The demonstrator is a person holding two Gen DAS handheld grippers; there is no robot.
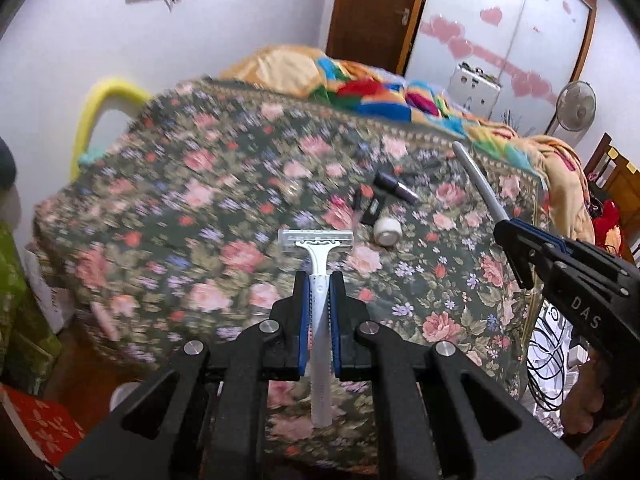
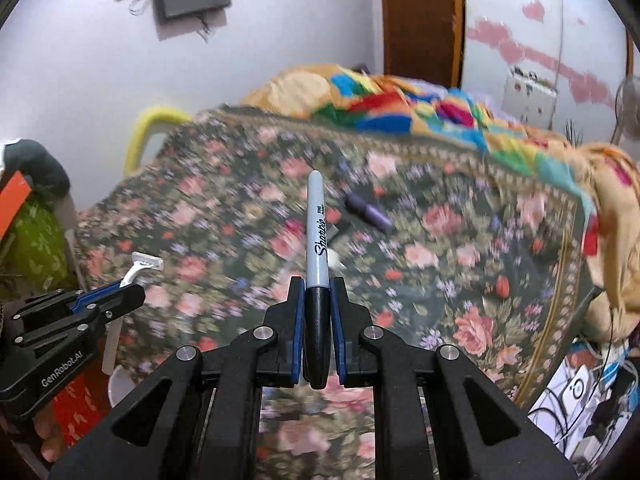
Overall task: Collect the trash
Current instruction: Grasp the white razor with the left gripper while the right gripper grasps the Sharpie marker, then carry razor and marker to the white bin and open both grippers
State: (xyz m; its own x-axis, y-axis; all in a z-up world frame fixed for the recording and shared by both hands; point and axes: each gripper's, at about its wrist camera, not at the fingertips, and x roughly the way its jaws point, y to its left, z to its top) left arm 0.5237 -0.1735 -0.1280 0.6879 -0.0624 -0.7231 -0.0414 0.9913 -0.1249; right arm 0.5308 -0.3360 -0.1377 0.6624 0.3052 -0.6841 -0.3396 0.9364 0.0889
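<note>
Sharpie marker (image 2: 318, 240) in right tool (image 2: 318, 284).

floral bedspread (image 1: 224, 184), colourful quilt (image 1: 360, 88) behind, fan (image 1: 576, 106) at right.

One razor (image 1: 316, 256), one marker (image 2: 318, 240), one purple tube (image 1: 394, 187), one white cap (image 1: 387, 232), one dark packet (image 1: 371, 208).

The right gripper (image 2: 318, 292) has its jaws clamped on the black cap end of a Sharpie marker (image 2: 317, 236), whose grey barrel points straight ahead over the bed (image 2: 420, 264) with its floral cover. At the left, the left gripper (image 2: 132, 290) grips a white disposable razor (image 2: 138, 270), head up. A purple tube (image 2: 368, 211) lies blurred on the cover beyond the marker, near a colourful patchwork blanket (image 2: 400, 114)
</note>
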